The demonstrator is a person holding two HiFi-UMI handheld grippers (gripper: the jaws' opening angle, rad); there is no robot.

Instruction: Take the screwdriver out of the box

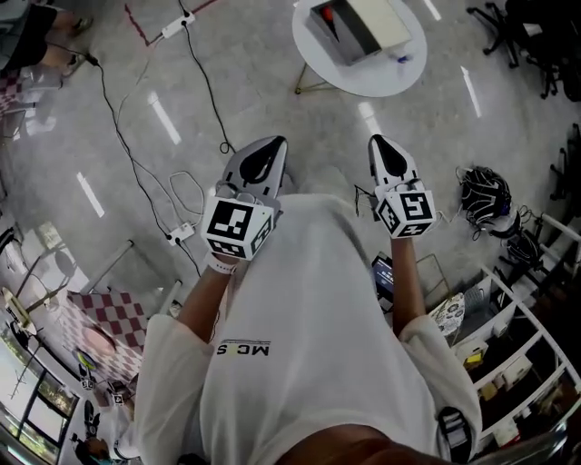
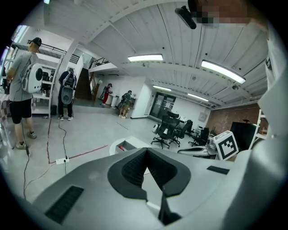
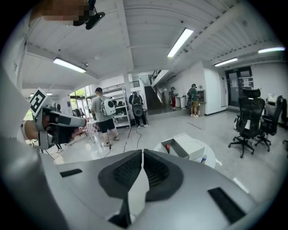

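You hold the left gripper [image 1: 265, 151] and right gripper [image 1: 381, 148] well short of the round table [image 1: 363, 80], jaws pressed together and empty, likely because you're only approaching. The screwdriver [image 1: 329, 15] lies in the open box [image 1: 368, 27] on that table.

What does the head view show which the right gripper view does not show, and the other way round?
Only the head view: the right gripper from outside, its marker cube, and the person's forearms. Only the right gripper view: its jaws shut on nothing, standing people, office chairs. Both: the left gripper, the round table, the open box with a red handle inside.
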